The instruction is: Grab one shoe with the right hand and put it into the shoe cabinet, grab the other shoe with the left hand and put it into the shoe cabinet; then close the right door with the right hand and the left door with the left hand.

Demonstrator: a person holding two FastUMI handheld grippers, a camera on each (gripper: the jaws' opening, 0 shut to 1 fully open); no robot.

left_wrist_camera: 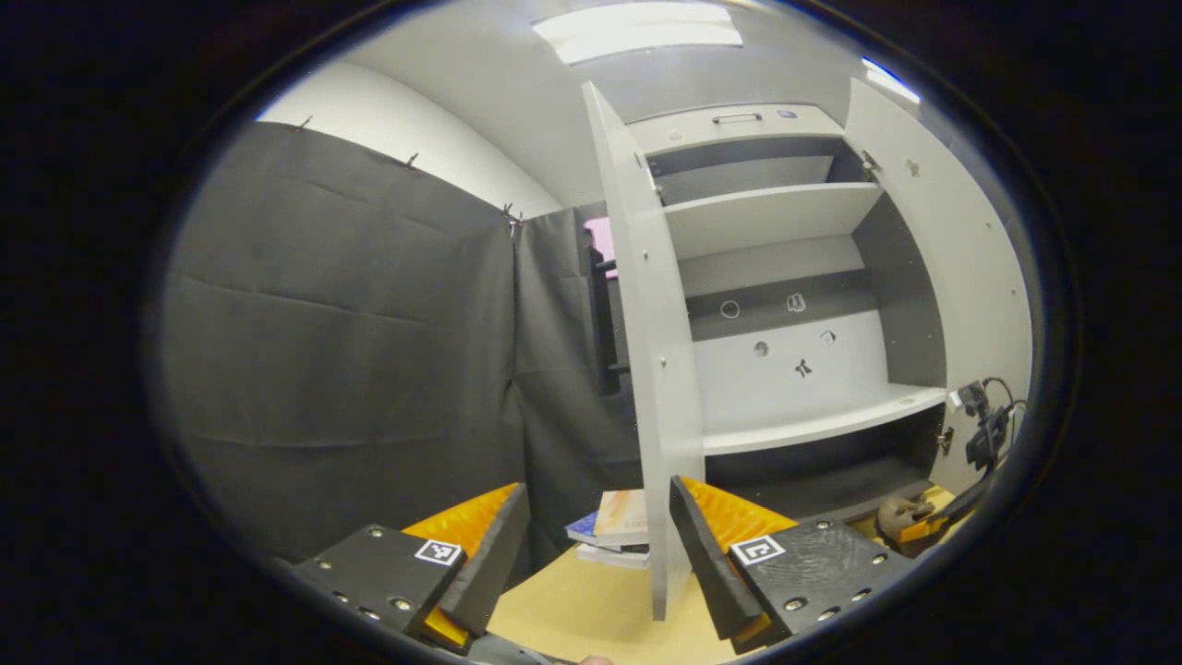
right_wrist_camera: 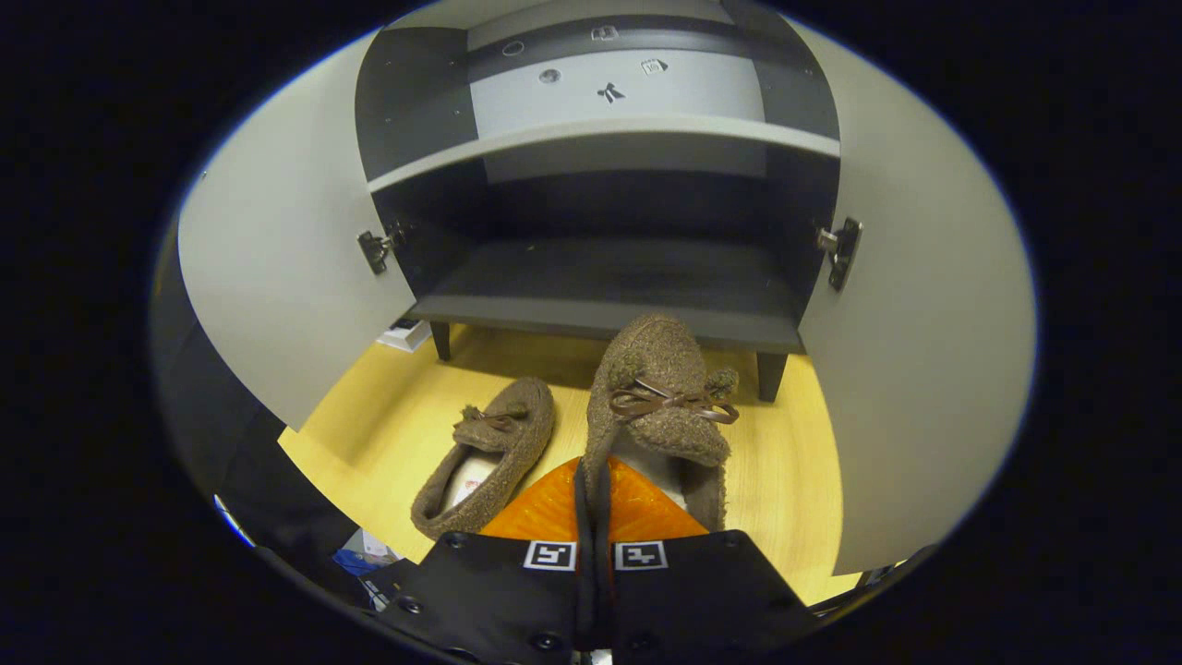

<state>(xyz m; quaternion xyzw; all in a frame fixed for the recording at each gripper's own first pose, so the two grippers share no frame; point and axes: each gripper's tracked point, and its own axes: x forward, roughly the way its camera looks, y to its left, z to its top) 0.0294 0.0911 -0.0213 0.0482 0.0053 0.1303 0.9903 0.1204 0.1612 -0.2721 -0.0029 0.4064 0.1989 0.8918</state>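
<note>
Right shoe pinched at its heel rim, cabinet ahead

The right gripper [right_wrist_camera: 591, 503] is clenched, seemingly on the heel edge of the lifted shoe [right_wrist_camera: 657, 406]; so thin a hold could be lost, or the toe snagged on the bottom shelf [right_wrist_camera: 609, 319]. The other shoe [right_wrist_camera: 489, 453] lies on the floor. The left gripper [left_wrist_camera: 598, 545] is held spread apart.
</note>
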